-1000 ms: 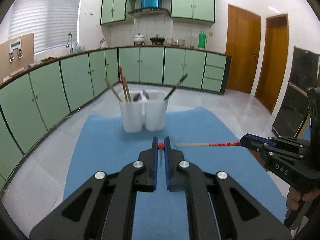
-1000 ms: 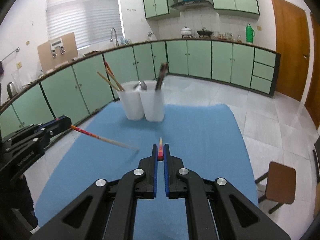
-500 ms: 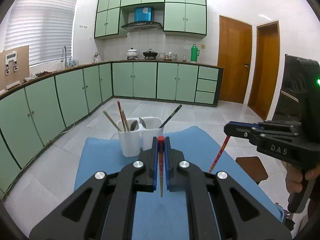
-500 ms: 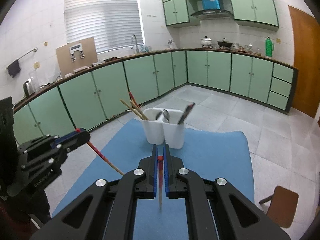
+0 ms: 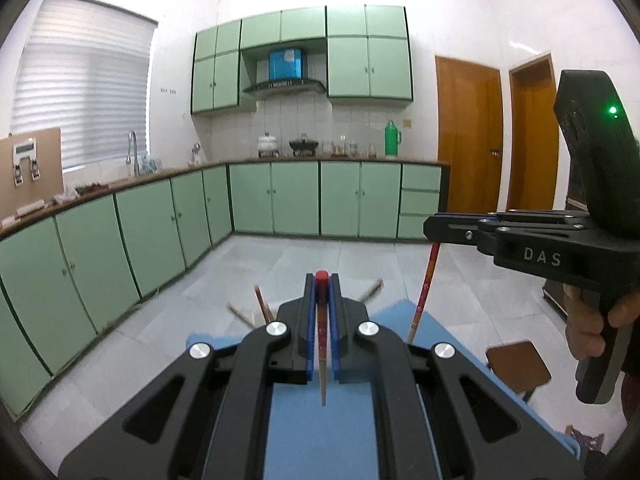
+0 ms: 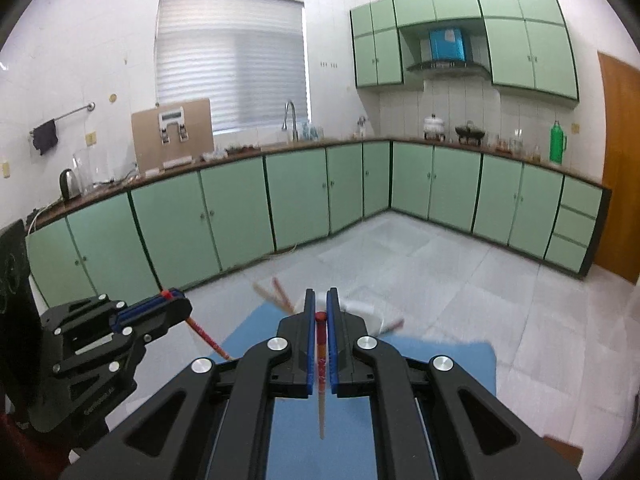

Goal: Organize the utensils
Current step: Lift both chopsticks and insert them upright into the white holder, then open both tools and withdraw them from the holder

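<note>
My left gripper [image 5: 321,280] is shut on a red-topped chopstick [image 5: 322,360] that hangs tip-down between the blue pads, high above the blue mat [image 5: 320,432]. My right gripper [image 6: 321,296] is shut on a second red-topped chopstick [image 6: 321,392], also hanging tip-down. Each gripper shows in the other's view: the right gripper [image 5: 434,228] with its chopstick [image 5: 424,288], the left gripper [image 6: 176,300] with its own [image 6: 206,334]. The white utensil holder [image 6: 360,312] sits low on the mat's far side, mostly hidden behind the fingers; blurred utensil ends [image 5: 262,304] stick out.
Green base cabinets [image 5: 280,196] line the walls around a tiled floor [image 5: 280,264]. A small brown stool [image 5: 516,364] stands to the right of the mat. A hand [image 5: 592,320] grips the right tool's handle.
Both grippers have risen well above the mat with their chopsticks. The chopsticks swung from lying level to hanging tip-down. The holder sank in both views behind the fingers.
</note>
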